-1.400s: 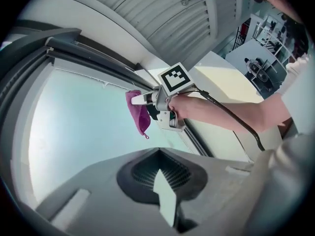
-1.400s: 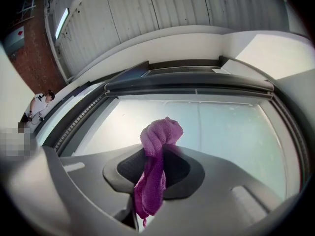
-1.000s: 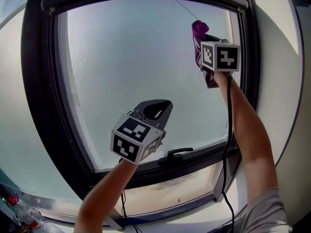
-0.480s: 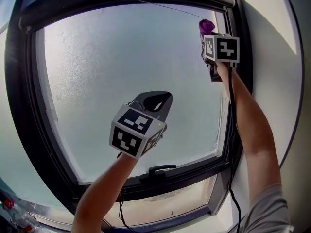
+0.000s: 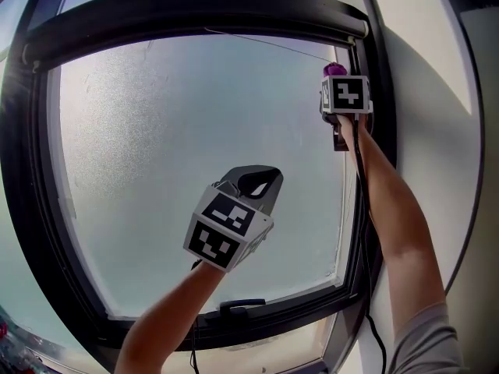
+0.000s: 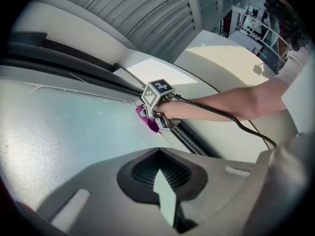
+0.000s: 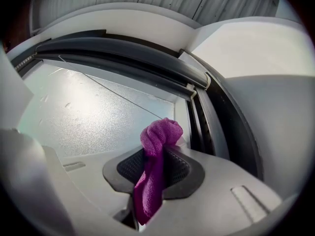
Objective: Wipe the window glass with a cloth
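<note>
Yr right gripper (image 7: 158, 163) clamps a purple microfibre cloth (image 7: 161, 133), up at the frosted window glass's (image 5: 179, 146) top-right corner by the black frame (image 5: 195, 10). Left gripper (image 6: 165, 183): jaws together, empty, mid-pane.

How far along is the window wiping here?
Done: the cloth is clamped in the right gripper. In hand: it is at the top right corner of the glass. Left: the glass shows no clear wiped track, so likely most of it. The left gripper hovers empty.
</note>
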### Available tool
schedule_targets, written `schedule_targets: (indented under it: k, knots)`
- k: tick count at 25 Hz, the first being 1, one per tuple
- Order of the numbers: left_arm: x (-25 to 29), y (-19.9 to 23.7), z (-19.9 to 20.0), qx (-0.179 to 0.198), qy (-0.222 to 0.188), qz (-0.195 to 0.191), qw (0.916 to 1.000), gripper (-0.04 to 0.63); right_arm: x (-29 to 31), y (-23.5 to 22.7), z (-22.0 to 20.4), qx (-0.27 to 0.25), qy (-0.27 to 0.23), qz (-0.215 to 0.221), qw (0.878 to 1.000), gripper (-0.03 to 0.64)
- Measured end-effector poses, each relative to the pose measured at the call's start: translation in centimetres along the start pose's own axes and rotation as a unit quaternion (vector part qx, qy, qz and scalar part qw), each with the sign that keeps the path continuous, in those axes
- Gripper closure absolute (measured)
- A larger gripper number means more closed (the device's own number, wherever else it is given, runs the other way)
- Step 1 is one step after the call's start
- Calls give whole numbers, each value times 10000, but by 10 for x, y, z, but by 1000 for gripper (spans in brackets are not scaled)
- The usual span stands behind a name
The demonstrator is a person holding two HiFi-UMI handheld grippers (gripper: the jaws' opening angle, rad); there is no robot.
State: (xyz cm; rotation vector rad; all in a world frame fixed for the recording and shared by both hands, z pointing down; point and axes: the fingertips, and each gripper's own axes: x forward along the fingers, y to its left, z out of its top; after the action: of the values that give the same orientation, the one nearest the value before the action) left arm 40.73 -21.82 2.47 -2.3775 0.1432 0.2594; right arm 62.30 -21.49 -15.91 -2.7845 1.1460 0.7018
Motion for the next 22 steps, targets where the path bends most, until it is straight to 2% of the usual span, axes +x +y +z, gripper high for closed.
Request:
schedule_targets:
  k: [9,18,22]
  knots:
    - [-23,20,3,-87,-137,121,9998,595,-3,34,10,124,-281,568,9979,509]
    - [-94,57,-11,-162,83,387,9991,595,-53,166,33,287,-517,1706,9836,509]
    - [-129,72,-24,-197,241,507,9982,595,-71,220,43,309,-657,1927,9786,509]
